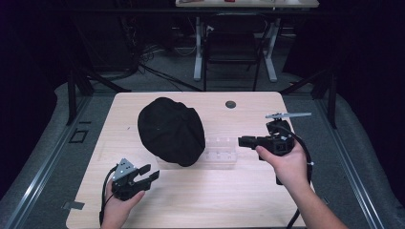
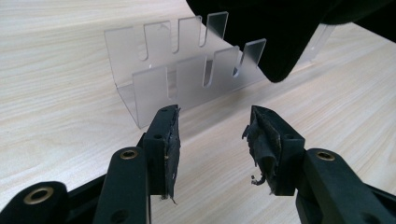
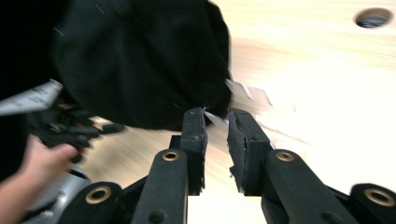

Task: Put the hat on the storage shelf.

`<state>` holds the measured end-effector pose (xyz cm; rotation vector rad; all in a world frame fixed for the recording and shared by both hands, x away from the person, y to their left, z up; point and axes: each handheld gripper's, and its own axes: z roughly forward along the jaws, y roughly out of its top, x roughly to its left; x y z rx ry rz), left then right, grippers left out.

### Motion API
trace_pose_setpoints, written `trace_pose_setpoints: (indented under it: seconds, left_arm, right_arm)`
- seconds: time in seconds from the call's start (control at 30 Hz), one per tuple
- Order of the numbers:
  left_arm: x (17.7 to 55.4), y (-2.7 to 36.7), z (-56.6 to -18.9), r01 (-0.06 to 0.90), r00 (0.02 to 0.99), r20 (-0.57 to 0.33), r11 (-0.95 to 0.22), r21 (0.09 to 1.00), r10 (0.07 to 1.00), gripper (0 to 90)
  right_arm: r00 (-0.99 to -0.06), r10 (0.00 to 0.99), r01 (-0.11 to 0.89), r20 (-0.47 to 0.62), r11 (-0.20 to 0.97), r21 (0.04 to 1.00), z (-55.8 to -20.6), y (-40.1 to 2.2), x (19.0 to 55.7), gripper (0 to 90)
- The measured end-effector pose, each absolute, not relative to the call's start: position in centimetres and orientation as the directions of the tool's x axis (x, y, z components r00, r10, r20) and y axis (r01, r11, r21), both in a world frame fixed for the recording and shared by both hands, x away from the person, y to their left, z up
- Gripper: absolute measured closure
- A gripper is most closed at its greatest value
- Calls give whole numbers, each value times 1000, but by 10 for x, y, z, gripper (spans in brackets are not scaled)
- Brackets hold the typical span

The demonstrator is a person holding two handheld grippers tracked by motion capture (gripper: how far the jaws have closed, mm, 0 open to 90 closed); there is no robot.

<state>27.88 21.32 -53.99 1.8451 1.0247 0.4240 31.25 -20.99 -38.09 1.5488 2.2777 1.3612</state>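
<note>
On table: left tool low, spread, empty | right tool level, parted, empty | cap on rack

On the table, the cap sits just left of centre, draped over the left end of the clear rack, which sticks out at the cap's 4 o'clock. The left gripper lies at the cap's 7 o'clock, near the front edge. The right gripper is at the cap's 3 o'clock, just beside the rack's right end. A round hole sits at the cap's 2 o'clock, near the far edge.
</note>
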Motion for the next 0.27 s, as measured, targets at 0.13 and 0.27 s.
trace_pose_setpoints:
  seconds: [0.13,0.27]
  left_arm:
    - [279,214,-542,467,593,-131,-206,860,795,526]
    - [279,214,-544,474,586,-139,-199,858,798,511]
  right_arm:
    - [-498,787,706,364,125,697,-392,-207,309,737]
    - [-512,814,670,273,179,721,-400,-204,303,718]
